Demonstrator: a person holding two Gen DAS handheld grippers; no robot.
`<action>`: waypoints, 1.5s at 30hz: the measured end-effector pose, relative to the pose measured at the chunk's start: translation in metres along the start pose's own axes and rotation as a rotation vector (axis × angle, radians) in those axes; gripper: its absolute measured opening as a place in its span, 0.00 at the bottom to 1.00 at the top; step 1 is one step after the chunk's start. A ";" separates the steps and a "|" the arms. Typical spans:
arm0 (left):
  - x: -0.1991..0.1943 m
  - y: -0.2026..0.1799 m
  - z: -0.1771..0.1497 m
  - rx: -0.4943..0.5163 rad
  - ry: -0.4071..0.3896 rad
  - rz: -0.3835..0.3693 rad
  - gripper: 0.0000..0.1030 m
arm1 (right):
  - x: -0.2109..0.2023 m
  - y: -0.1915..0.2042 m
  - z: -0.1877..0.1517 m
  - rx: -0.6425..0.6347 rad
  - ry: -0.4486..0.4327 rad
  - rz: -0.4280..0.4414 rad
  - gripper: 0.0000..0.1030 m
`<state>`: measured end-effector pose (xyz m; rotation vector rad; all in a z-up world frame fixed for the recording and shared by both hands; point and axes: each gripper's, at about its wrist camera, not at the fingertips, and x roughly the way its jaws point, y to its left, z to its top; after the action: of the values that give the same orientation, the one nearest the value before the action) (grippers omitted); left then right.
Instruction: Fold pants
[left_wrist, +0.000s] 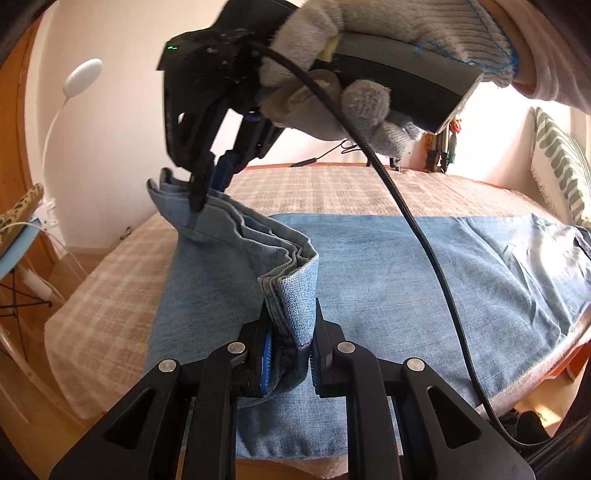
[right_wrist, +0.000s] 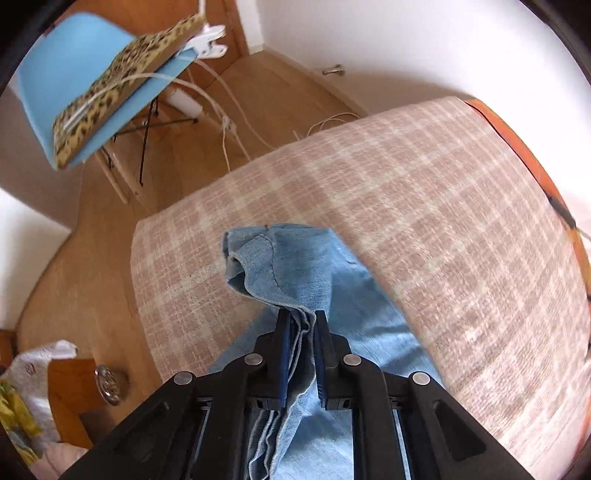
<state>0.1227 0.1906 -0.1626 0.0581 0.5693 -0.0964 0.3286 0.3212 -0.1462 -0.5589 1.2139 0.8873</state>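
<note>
Light blue denim pants (left_wrist: 424, 273) lie flat across a bed with a beige plaid cover (left_wrist: 332, 188). My left gripper (left_wrist: 291, 350) is shut on the stacked hem layers at one corner of the leg end and holds them above the bed. My right gripper (left_wrist: 207, 192), held by a gloved hand (left_wrist: 332, 55), is shut on the other corner of the same leg end, higher and farther left. In the right wrist view my right gripper (right_wrist: 301, 354) clamps the bunched hem (right_wrist: 280, 266), which hangs over the bed cover (right_wrist: 443, 221).
A blue chair (right_wrist: 74, 74) with a leopard-print item (right_wrist: 125, 81) and white cables stands on the wooden floor left of the bed. A striped pillow (left_wrist: 557, 162) lies at the bed's far right. A black cable (left_wrist: 424, 240) hangs from my right gripper across the pants.
</note>
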 end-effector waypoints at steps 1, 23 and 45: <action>0.000 0.000 0.000 0.005 0.001 -0.013 0.14 | -0.005 -0.015 -0.007 0.049 -0.020 0.031 0.09; -0.030 0.049 0.050 -0.153 0.070 -0.097 0.13 | -0.035 -0.087 -0.052 0.352 -0.230 0.266 0.05; -0.053 -0.068 0.171 0.188 0.094 -0.258 0.13 | -0.162 -0.175 -0.137 0.449 -0.438 0.238 0.03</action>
<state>0.1622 0.1134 0.0079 0.1723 0.6592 -0.3996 0.3813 0.0714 -0.0452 0.1414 1.0391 0.8434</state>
